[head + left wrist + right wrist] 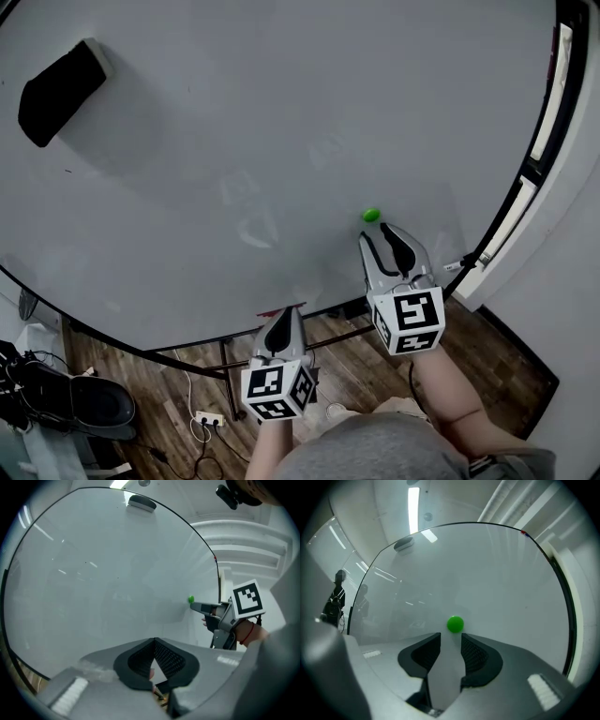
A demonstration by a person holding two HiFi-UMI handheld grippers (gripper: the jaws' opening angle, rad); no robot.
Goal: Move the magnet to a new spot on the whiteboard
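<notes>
Wood-plank flooring (352,370) is showing beneath a large whiteboard (234,141), which is filling most of the head view. Its surface is reading as smooth, glossy and pale grey-white, edged by a thin dark frame and carried on a dark metal stand (225,361). Faint grey smears are showing near the board's middle, too weak to read. A black, soft-looking rectangular eraser (61,91) is clinging to the board near its upper left, well apart from the task item. The magnet (371,215), a small round bright-green button, is sitting on the board toward its lower right edge. The right gripper (380,234) is pointing at it with its jaws standing wide apart; in the right gripper view the magnet is lying just beyond the two dark, ribbed pads (473,653) and is not being pinched. The left gripper (283,314) is hanging lower in the head view, by the board's bottom edge, its jaws meeting at the tips with nothing between them. Each gripper is carrying a white cube (410,321) printed with black square marker patterns, and the bodies are looking like smooth grey plastic. A white power strip (210,419) with trailing cables is lying on the floor. A long ceiling light (413,508) is glowing above the board.
</notes>
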